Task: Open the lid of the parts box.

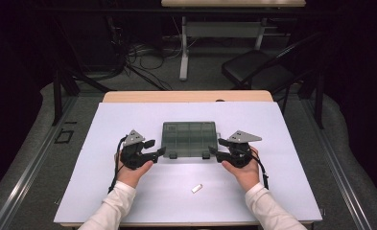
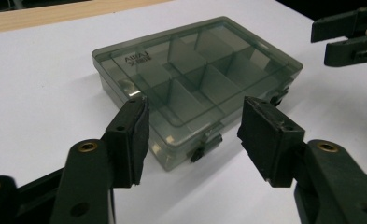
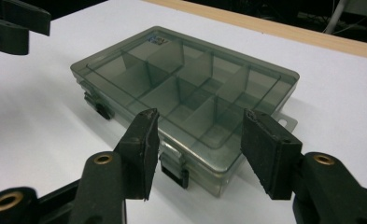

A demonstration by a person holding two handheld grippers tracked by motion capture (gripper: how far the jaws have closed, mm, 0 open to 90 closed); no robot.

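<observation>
- Nearest the viewer, two forearms in white sleeves come in from the bottom edge of the high view, each hand holding a black tool.
- Between the forearms, a small white object [image 1: 196, 188] lies alone on the worktop [image 1: 128, 191], well apart from both hands; it is too small to identify.
- The left tool [image 1: 159, 152] points at the near left corner of a box, and the right tool [image 1: 214, 152] points at the near right corner, so the hands mirror each other.
- Both tools are released: each pair of jaws stands partly apart with nothing pressed between the pads, and the box's near edge shows in each gap.
- The smoky clear plastic organizer box [image 1: 190, 139] lies flat and closed at the middle of the white worktop, with dividers visible through its lid.
- Two dark latches [image 2: 204, 145] sit on the near front wall, facing the person. Each tool seems lined up with one latch, probably to work them open.
- Beyond the worktop's wooden far edge are a dark chair [image 1: 258, 67], cables on the floor and another table's legs.
</observation>
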